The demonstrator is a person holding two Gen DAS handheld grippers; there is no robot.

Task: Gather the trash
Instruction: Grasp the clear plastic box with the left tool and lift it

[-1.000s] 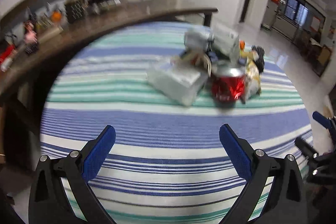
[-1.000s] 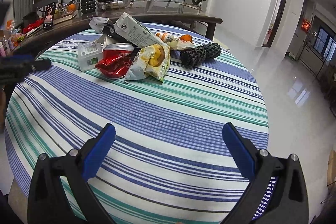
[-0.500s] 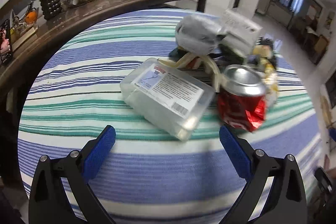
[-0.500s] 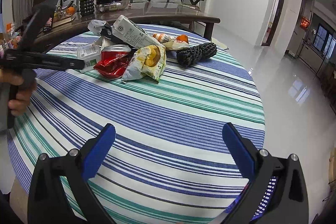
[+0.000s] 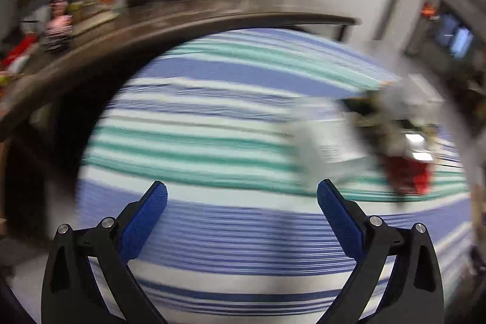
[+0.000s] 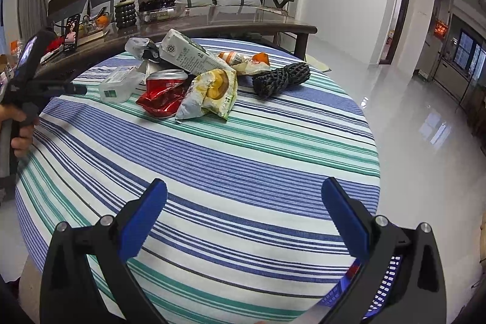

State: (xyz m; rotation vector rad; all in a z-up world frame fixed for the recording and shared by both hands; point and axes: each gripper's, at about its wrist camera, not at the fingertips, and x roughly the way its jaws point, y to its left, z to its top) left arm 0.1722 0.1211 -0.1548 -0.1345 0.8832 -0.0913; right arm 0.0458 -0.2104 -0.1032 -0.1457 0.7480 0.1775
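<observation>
The trash lies in 1 heap toward the far edge of the round table [image 6: 212, 172], on its striped cloth. In the heap are a crushed red can [image 6: 162, 94], a clear plastic box [image 6: 120, 84] at the left end, a long milk carton [image 6: 189, 58] leaning across the top, a yellow-and-white snack bag [image 6: 212, 93], a grey crumpled wrapper [image 6: 139, 47], 2 small orange-printed wrappers [image 6: 246, 63] and a black foam net sleeve [image 6: 281, 79] at the right end.

The right gripper [image 6: 243, 220] hangs over the near edge with its 2 blue pads spread wide and nothing between them, well apart from the heap. The left gripper [image 5: 241, 211] is likewise spread and empty. Its own view is badly smeared, with the plastic box [image 5: 328, 148] and the can [image 5: 408, 175] only blurs off to the right; from the right wrist it shows at the left edge of the table, near the box, gripped by a hand [image 6: 18, 129].

Risks, as I judge them: the left tool looks to be swinging fast, so it may knock the light box or shove the heap. The carton rests on other pieces and could roll off if the can under it is pulled.

No bin or bag is identifiable. A blue slotted thing [image 6: 376, 284] peeks below the right tool, possibly a basket; its contents are hidden.
</observation>
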